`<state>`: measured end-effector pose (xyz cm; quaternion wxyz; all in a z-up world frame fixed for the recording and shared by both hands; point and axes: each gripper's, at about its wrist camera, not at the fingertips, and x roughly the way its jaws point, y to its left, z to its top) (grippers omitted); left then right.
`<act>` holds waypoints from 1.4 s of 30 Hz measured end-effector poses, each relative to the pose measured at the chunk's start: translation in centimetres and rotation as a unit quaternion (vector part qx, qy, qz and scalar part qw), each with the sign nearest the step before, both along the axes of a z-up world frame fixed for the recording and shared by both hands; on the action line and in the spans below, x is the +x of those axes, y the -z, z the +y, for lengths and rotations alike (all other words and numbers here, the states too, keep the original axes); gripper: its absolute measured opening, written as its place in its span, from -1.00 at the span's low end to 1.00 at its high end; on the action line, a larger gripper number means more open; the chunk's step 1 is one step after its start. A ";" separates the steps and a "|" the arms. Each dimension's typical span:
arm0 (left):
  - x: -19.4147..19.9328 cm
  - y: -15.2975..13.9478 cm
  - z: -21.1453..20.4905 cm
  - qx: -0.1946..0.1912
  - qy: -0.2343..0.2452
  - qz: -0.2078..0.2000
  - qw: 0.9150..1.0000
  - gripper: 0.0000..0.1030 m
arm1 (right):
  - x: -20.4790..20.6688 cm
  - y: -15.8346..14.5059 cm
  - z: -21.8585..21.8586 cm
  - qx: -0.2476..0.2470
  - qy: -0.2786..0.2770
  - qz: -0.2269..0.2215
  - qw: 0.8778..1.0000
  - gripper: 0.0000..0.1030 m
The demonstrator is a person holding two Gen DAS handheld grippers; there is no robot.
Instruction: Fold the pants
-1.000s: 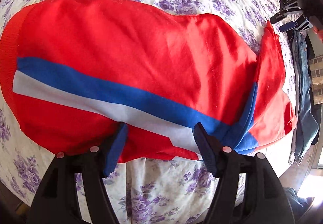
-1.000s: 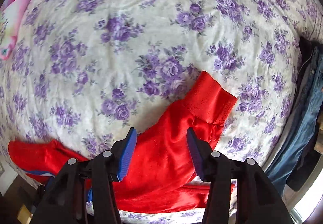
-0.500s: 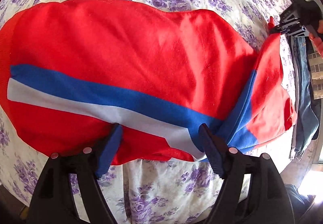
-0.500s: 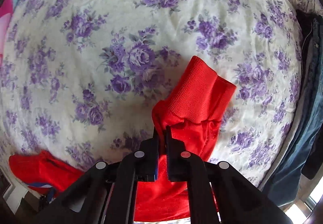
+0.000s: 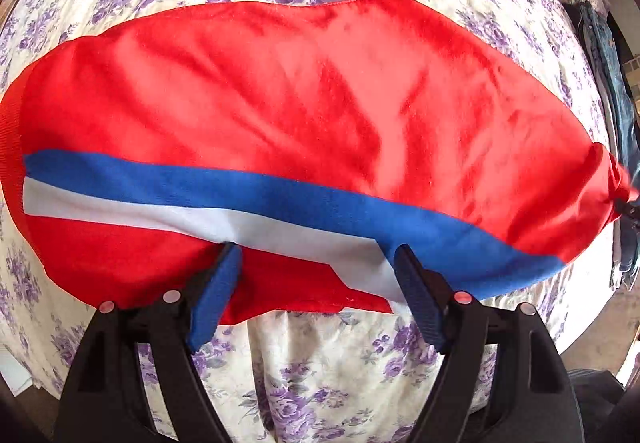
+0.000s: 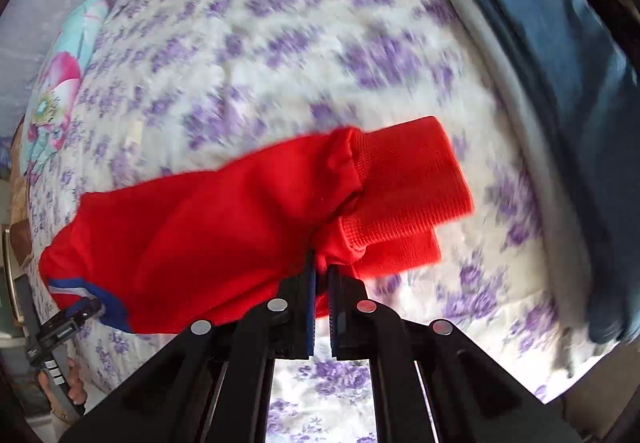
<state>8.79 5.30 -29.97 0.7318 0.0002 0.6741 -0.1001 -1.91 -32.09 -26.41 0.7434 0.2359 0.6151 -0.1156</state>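
Note:
Red pants (image 5: pixel 300 103) with a blue and white side stripe (image 5: pixel 240 199) lie stretched across the floral bed. My left gripper (image 5: pixel 316 263) is open, its blue pads either side of the pants' near edge, above the fabric. My right gripper (image 6: pixel 321 275) is shut on the red pants (image 6: pixel 200 227) just behind the ribbed cuffs (image 6: pixel 408 179) and holds that leg end lifted off the bed. The left gripper also shows in the right wrist view (image 6: pixel 68 327) at the waist end. The right gripper barely shows at the far right edge of the left wrist view (image 5: pixel 630 209).
The bedsheet (image 5: pixel 360 363) is cream with purple flowers. Blue jeans (image 6: pixel 560 83) lie along the bed's right edge, also seen in the left wrist view (image 5: pixel 612 83). A flowered pillow (image 6: pixel 60 83) sits at the far left.
My right gripper closed on the pant leg near the cuffs and lifted it, pulling the folded-back leg out straight. The pants now lie stretched out. My left gripper stayed open.

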 end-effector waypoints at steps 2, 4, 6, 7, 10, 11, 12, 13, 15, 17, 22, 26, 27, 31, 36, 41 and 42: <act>-0.1 0.1 -1.0 0.020 0.016 0.005 1.000 0.47 | -2.5 2.9 -0.8 0.033 0.034 -0.040 0.998 -0.95; -0.4 -0.3 -2.2 0.035 0.026 0.010 0.999 0.44 | -2.9 2.7 -0.6 0.027 0.030 -0.055 0.998 -0.94; -0.7 -1.3 -2.9 0.026 0.031 0.011 0.999 0.10 | -2.7 2.5 -0.6 0.030 0.029 -0.051 0.998 -0.92; -0.8 -2.0 -3.2 0.013 0.033 0.013 0.999 -0.17 | -2.6 2.5 -0.6 0.031 0.023 -0.050 0.998 -0.90; -1.0 -4.3 -4.7 -0.012 0.043 -0.006 0.999 -0.26 | -2.7 1.7 -0.4 0.028 0.013 -0.041 0.999 -0.86; -1.1 -4.9 -5.5 -0.021 0.048 -0.017 0.998 -0.26 | -2.7 1.3 -0.1 0.022 0.008 -0.032 0.999 -0.84; -1.0 -5.3 -6.2 -0.033 0.050 -0.023 0.998 -0.26 | -2.7 0.8 0.3 0.012 0.001 -0.018 1.000 -0.74; -0.9 -5.4 -6.9 -0.046 0.051 -0.028 0.997 -0.26 | -2.8 0.2 0.7 -0.006 -0.007 -0.001 1.000 -0.59; -0.8 -4.8 -8.5 -0.063 0.053 -0.030 0.996 -0.26 | -3.1 -0.9 1.9 -0.063 -0.037 0.033 0.997 -0.35; -0.9 -2.4 -9.7 -0.058 0.057 -0.009 0.997 -0.26 | -2.8 -2.6 3.4 -0.127 -0.072 0.049 0.988 -0.34; -3.4 0.1 -9.1 -0.054 0.063 -0.024 0.996 -0.27 | 1.6 -8.3 8.7 -0.110 -0.180 -0.039 0.977 -0.30; -3.6 0.1 -8.2 -0.076 0.050 -0.027 0.996 -0.26 | 9.1 -10.2 18.0 -0.089 -0.350 -0.137 0.922 -0.05; -3.5 0.1 -7.9 -0.081 0.045 -0.025 0.995 -0.25 | 10.9 -10.1 20.3 -0.084 -0.396 -0.155 0.901 -0.05; -3.2 0.1 -7.3 -0.094 0.040 -0.021 0.995 -0.26 | 18.7 -6.5 27.9 -0.003 -0.489 -0.144 0.860 -0.05; -3.4 0.1 -6.4 -0.106 0.031 -0.021 0.994 -0.26 | 23.1 -1.2 31.8 -0.004 -0.548 -0.069 0.834 -0.13; -3.3 0.2 -5.5 -0.126 0.020 -0.016 0.992 -0.26 | 23.9 1.2 32.8 0.002 -0.571 -0.034 0.820 -0.79; -3.2 0.1 -5.4 -0.127 0.018 -0.012 0.992 -0.26 | 23.9 1.1 32.9 0.002 -0.570 -0.041 0.821 -0.84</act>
